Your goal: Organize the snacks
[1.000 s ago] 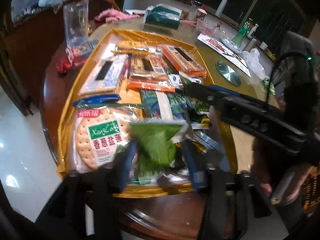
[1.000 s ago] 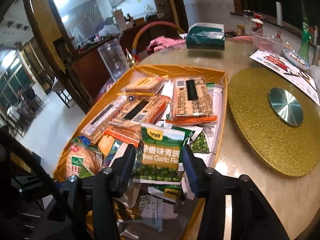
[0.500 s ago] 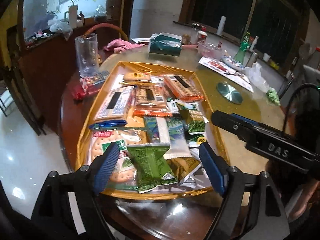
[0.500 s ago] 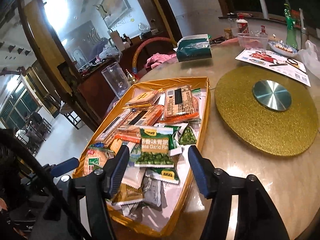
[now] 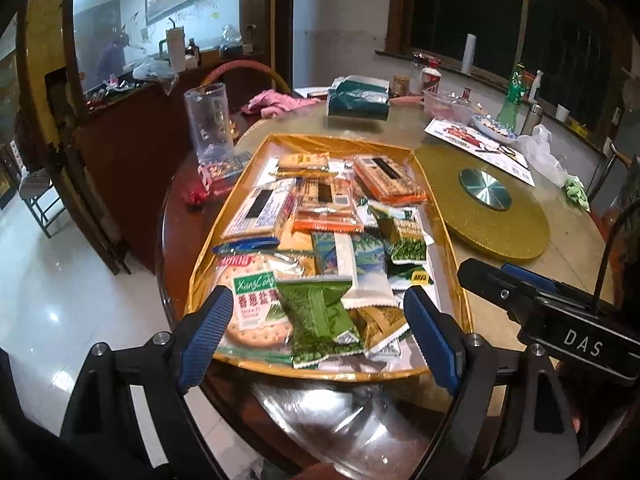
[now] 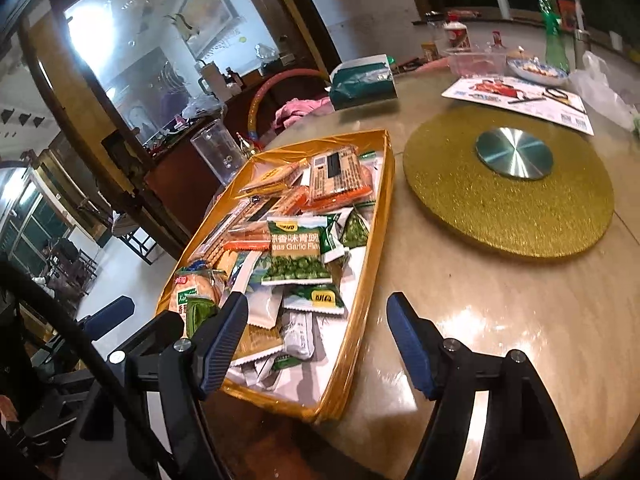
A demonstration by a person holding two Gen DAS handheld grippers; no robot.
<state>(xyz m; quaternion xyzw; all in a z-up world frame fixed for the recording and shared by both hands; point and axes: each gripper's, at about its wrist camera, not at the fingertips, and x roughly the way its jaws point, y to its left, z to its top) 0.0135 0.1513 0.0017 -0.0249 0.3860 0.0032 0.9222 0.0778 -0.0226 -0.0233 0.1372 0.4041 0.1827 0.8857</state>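
A gold tray (image 5: 440,216) on the round table holds several snack packs. A crumpled green packet (image 5: 320,316) lies at its near end beside a round cracker pack (image 5: 252,308); orange cracker packs (image 5: 384,178) lie farther back. My left gripper (image 5: 318,294) hovers over the near end, its jaws opening, pads clear of the green packet. My right gripper (image 6: 318,300) hangs over the tray's (image 6: 376,248) near right rim, its jaws opening too, with nothing gripped. A green peas packet (image 6: 296,252) lies ahead of it. The right gripper's body (image 5: 532,300) shows in the left wrist view.
A gold turntable (image 6: 508,200) sits right of the tray. A clear jug (image 5: 210,120), a red pouch (image 5: 200,188) and a pink cloth (image 5: 272,104) are at the left back. A green tissue box (image 5: 358,100), a flyer (image 6: 520,96) and bottles stand farther back. The table edge is just below me.
Both grippers' jaws have spread wide and both have drawn back from the tray. The green packet and the peas packet, each earlier close between a gripper's fingers, now lie free in the tray.
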